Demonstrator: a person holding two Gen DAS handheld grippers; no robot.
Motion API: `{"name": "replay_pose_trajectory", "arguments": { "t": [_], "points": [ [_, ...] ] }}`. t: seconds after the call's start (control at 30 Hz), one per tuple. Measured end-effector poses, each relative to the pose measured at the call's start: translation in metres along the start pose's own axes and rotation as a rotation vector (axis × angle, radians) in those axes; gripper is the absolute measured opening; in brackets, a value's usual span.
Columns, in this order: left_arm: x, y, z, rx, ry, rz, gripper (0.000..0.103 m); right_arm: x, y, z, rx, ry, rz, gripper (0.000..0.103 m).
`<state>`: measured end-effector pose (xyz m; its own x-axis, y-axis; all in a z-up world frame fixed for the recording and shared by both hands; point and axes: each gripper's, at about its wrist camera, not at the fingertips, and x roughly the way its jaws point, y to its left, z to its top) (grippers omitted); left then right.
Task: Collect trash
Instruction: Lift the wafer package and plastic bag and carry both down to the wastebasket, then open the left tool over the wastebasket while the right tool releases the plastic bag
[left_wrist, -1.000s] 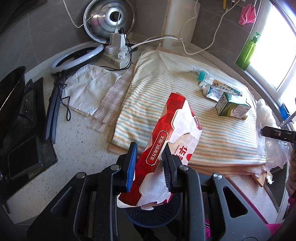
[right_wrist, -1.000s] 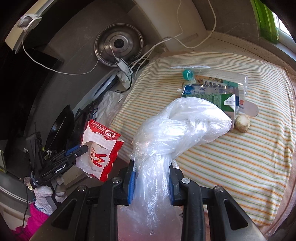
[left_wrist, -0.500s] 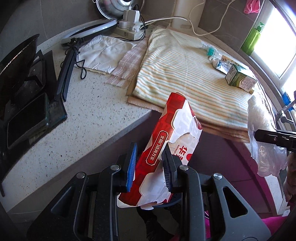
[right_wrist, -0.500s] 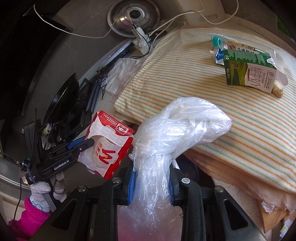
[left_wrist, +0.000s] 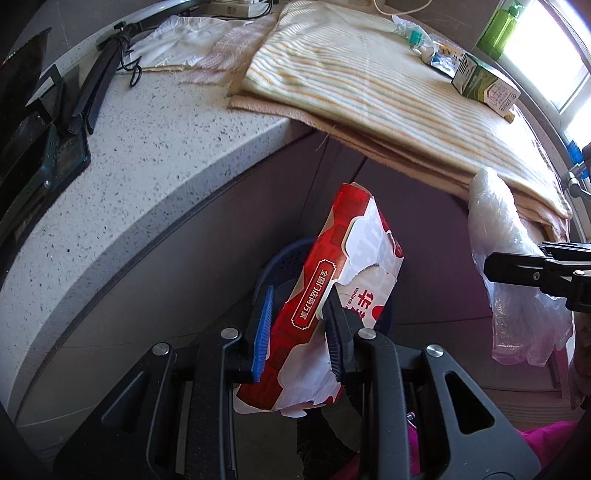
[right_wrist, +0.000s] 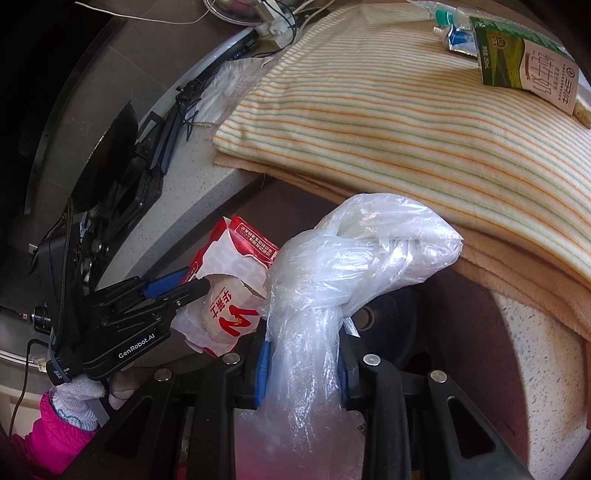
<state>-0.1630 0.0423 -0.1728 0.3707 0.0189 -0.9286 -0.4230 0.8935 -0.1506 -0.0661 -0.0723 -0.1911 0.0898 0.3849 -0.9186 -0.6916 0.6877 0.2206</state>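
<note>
My left gripper (left_wrist: 301, 325) is shut on a red and white paper food bag (left_wrist: 340, 280), held below the counter edge over a dark blue perforated bin (left_wrist: 284, 262). The same bag (right_wrist: 225, 299) and left gripper (right_wrist: 184, 286) show at the left of the right wrist view. My right gripper (right_wrist: 304, 354) is shut on a knotted clear plastic bag (right_wrist: 354, 251), also seen hanging at the right as the plastic bag (left_wrist: 513, 266) in the left wrist view. A green and white milk carton (right_wrist: 524, 62) and a crushed plastic bottle (left_wrist: 428, 44) lie on the striped towel (left_wrist: 369, 85).
The speckled white counter (left_wrist: 147, 147) curves above me, its towel hanging over the edge. On its left are a black stand (left_wrist: 92, 92), cables and a white cloth (left_wrist: 181, 59). A green bottle (left_wrist: 498, 26) stands by the window. A white glove and pink sleeve (right_wrist: 55, 432) hold the left gripper.
Both grippers have sunk from above the counter to below its edge, each still holding its bag. The blue bin has come into view behind the food bag.
</note>
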Motion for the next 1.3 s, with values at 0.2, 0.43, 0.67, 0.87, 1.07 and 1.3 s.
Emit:
{"name": "replay_pose_trajectory", "arguments": {
  "t": [0.2,0.43,0.67,0.87,1.07,1.3],
  "points": [
    [0.023,0.006,-0.012,-0.009,0.049,0.004,0.026,0.028,-0.002,-0.010,0.012,0.055,-0.031,0.029],
    [0.046,0.006,-0.023,0.005,0.098,0.020,0.026,0.058,-0.006,-0.020,0.018,0.110,-0.069,0.030],
    [0.058,0.005,-0.022,-0.005,0.116,0.028,0.026,0.079,-0.013,-0.026,0.027,0.145,-0.105,0.031],
    [0.064,-0.008,-0.014,0.005,0.116,0.035,0.026,0.088,-0.021,-0.028,0.040,0.160,-0.119,0.032],
    [0.061,-0.009,-0.014,0.009,0.111,0.033,0.026,0.092,-0.024,-0.028,0.048,0.160,-0.127,0.034],
    [0.061,-0.005,-0.019,0.013,0.112,0.025,0.029,0.090,-0.027,-0.028,0.037,0.145,-0.127,0.040]
  ]
}}
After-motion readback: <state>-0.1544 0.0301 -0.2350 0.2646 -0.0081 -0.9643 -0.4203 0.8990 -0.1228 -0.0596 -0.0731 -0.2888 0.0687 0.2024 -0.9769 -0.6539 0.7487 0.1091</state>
